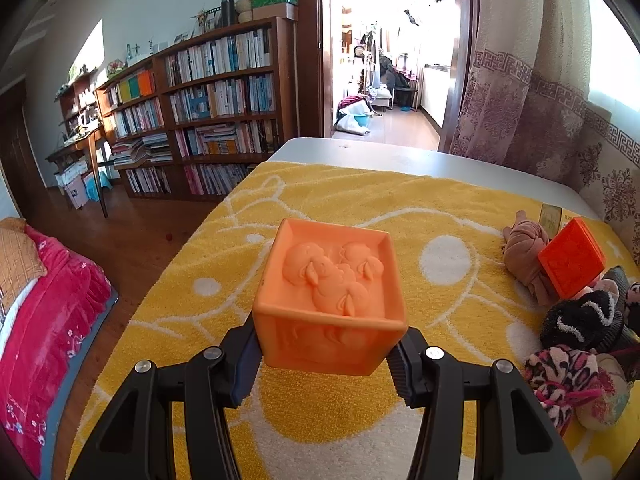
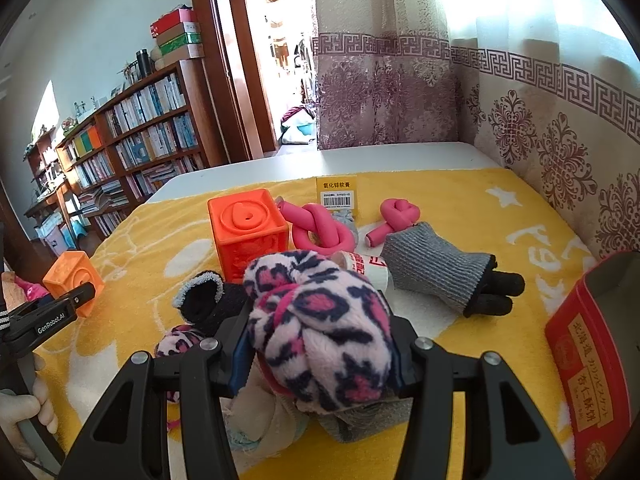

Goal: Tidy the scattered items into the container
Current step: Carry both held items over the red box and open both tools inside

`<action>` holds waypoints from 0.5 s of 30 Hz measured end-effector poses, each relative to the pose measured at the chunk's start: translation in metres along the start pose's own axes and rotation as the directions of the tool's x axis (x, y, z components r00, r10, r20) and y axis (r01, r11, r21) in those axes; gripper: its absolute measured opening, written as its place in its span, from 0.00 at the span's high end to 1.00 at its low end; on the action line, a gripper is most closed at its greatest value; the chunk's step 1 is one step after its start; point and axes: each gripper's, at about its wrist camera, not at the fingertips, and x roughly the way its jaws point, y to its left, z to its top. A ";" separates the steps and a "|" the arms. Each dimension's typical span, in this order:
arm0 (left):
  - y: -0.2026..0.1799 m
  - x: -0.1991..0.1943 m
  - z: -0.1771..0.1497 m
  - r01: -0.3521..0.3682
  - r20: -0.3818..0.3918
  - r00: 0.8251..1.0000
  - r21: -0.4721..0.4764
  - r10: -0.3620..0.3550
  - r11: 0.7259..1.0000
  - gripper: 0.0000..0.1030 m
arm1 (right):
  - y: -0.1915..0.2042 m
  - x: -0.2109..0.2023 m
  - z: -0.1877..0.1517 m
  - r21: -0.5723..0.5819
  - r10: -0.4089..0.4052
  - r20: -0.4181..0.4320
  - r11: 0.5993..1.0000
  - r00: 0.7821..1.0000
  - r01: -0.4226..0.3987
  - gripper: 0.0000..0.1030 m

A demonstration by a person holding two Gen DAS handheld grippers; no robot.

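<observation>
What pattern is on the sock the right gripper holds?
Pink leopard spots on the sock, clearest in right wrist view.

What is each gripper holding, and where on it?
Left gripper: orange cube, clamped at its lower side walls. Right gripper: leopard sock, squeezed across its middle.

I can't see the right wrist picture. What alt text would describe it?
The right gripper clamps a pink leopard-print sock bundle above a yellow towel strewn with a red-orange cube, pink foam twists and a grey glove; a red tin sits right.

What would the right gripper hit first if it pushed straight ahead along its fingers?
Probably the white printed tube, just beyond the leopard-print sock bundle that the right gripper holds; the red-orange cube sits slightly left. Depth is uncertain.
</observation>
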 end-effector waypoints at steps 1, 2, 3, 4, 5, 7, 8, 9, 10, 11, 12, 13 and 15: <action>-0.001 -0.001 0.000 0.002 0.002 1.000 0.002 -0.002 1.000 0.46 | 0.000 0.000 0.000 0.001 -0.002 0.002 1.000 1.000 0.002 0.46; -0.002 -0.002 0.000 0.006 0.004 1.000 0.004 -0.006 1.000 0.46 | -0.001 0.000 0.000 0.003 -0.005 0.003 1.000 1.000 0.005 0.46; -0.003 -0.003 0.000 0.008 0.006 1.000 0.007 -0.008 1.000 0.46 | -0.001 0.000 0.000 0.005 -0.008 0.005 1.000 1.000 0.008 0.46; -0.004 -0.005 0.000 0.010 0.009 1.000 0.011 -0.010 1.000 0.46 | -0.002 0.000 0.000 0.007 -0.011 0.006 1.000 1.000 0.011 0.46; -0.005 -0.006 0.000 0.012 0.012 1.000 0.014 -0.012 1.000 0.46 | -0.002 0.000 0.000 0.009 -0.013 0.007 1.000 1.000 0.013 0.46; -0.007 -0.009 0.001 0.018 0.019 1.000 0.020 -0.018 1.000 0.46 | -0.004 0.000 0.001 0.014 -0.019 0.008 1.000 1.000 0.019 0.46; -0.009 -0.011 0.001 0.019 0.023 1.000 0.024 -0.020 1.000 0.46 | -0.005 0.000 0.001 0.017 -0.021 0.009 1.000 1.000 0.021 0.46; -0.010 -0.013 0.001 0.021 0.027 0.999 0.028 -0.022 0.999 0.46 | -0.005 -0.001 0.001 0.020 -0.022 0.010 1.000 1.000 0.022 0.46; -0.012 -0.015 0.001 0.023 0.031 0.999 0.032 -0.024 0.999 0.46 | -0.006 -0.001 0.001 0.023 -0.024 0.011 0.999 1.000 0.024 0.46; -0.013 -0.017 0.001 0.027 0.035 0.999 0.036 -0.028 0.999 0.46 | -0.007 -0.001 0.001 0.026 -0.026 0.013 0.999 1.000 0.026 0.46; -0.015 -0.020 0.001 0.030 0.038 0.999 0.041 -0.032 0.999 0.46 | -0.007 -0.001 0.001 0.029 -0.028 0.015 0.999 0.999 0.028 0.46; -0.017 -0.022 0.002 0.033 0.042 0.999 0.046 -0.035 0.998 0.46 | -0.008 -0.001 0.002 0.032 -0.029 0.017 0.999 0.999 0.028 0.46; -0.021 -0.026 0.001 0.035 0.048 0.998 0.057 -0.038 0.998 0.46 | -0.009 -0.003 0.002 0.039 -0.030 0.022 0.999 0.999 0.029 0.46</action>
